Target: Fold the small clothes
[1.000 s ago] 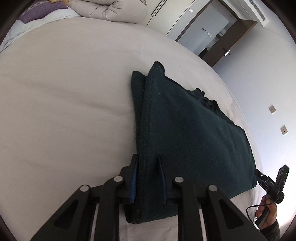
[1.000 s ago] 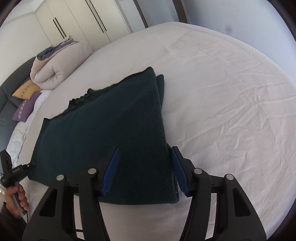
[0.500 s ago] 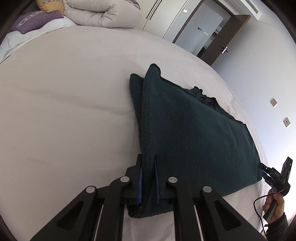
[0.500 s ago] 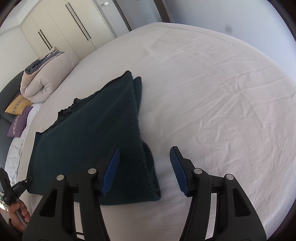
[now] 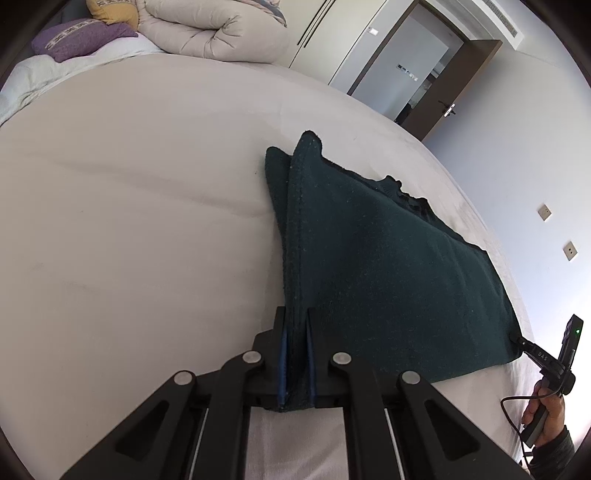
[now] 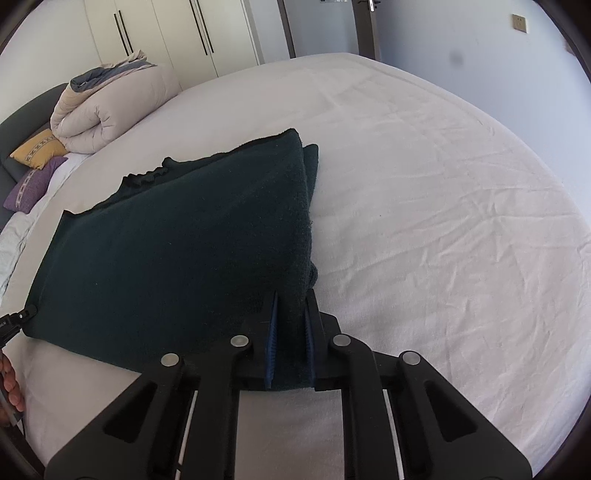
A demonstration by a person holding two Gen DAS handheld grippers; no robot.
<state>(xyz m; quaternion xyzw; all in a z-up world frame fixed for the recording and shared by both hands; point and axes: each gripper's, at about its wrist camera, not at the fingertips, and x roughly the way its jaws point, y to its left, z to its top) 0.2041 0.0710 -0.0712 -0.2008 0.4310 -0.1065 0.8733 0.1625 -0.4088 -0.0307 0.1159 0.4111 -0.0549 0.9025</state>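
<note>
A dark green knitted garment (image 5: 388, 273) lies folded on the white bed sheet (image 5: 129, 221); it also shows in the right wrist view (image 6: 177, 243). My left gripper (image 5: 295, 332) is shut on the garment's near left corner, with cloth bunched between its blue pads. My right gripper (image 6: 291, 314) is shut on the near right corner of the garment. The far corners of the garment rest on the sheet. The right gripper's tip also shows at the garment's corner in the left wrist view (image 5: 524, 341).
A rolled beige duvet (image 5: 218, 29) with purple (image 5: 81, 37) and yellow pillows lies at the head of the bed. The duvet also shows in the right wrist view (image 6: 107, 107). White wardrobes (image 6: 184, 33) and an open door (image 5: 443, 96) stand beyond the bed.
My right gripper was open beside the garment's edge and has shut on its near right corner. My left gripper closed tighter on the left corner.
</note>
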